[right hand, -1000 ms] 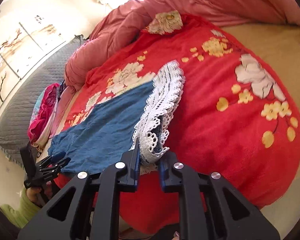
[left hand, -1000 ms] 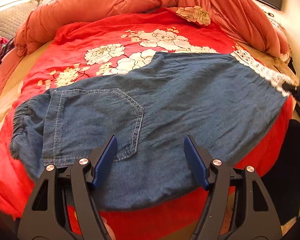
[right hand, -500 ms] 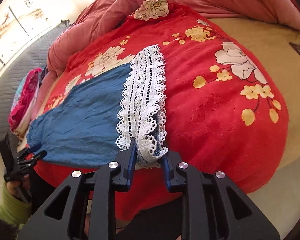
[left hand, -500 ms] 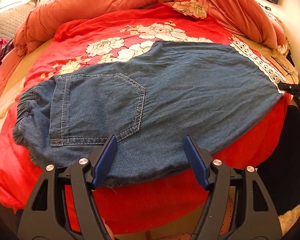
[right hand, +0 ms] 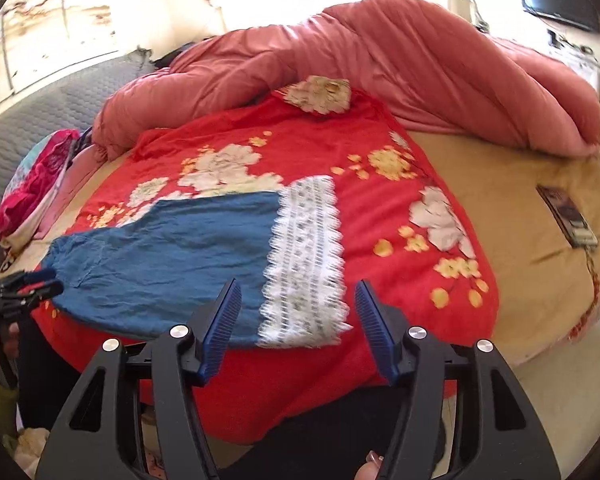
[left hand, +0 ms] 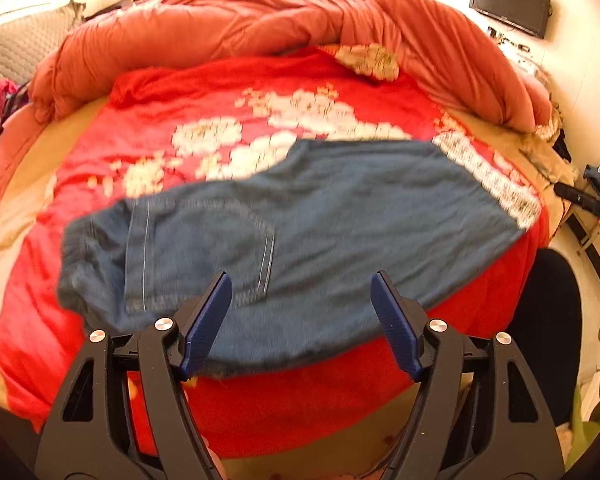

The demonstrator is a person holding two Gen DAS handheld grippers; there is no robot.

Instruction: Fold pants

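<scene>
The blue denim pants (left hand: 300, 232) lie flat on the red flowered blanket (left hand: 228, 92), waistband at the left, back pocket (left hand: 196, 252) up, white lace hem (left hand: 488, 176) at the right. My left gripper (left hand: 300, 320) is open and empty, pulled back at the pants' near edge. In the right wrist view the pants (right hand: 172, 252) and lace hem (right hand: 304, 256) lie flat. My right gripper (right hand: 298, 322) is open and empty just short of the hem. The left gripper also shows in the right wrist view (right hand: 24, 288) at the far left.
A bunched salmon duvet (left hand: 284, 28) rings the back of the bed. Pink clothes (right hand: 32, 184) lie at the left by a grey headboard. A phone (right hand: 568, 216) lies on the tan sheet at the right. A wall screen (left hand: 510, 2) hangs at the upper right.
My right gripper has opened and let go of the lace hem, which now lies flat. Both grippers have drawn back from the bed; the left stayed open.
</scene>
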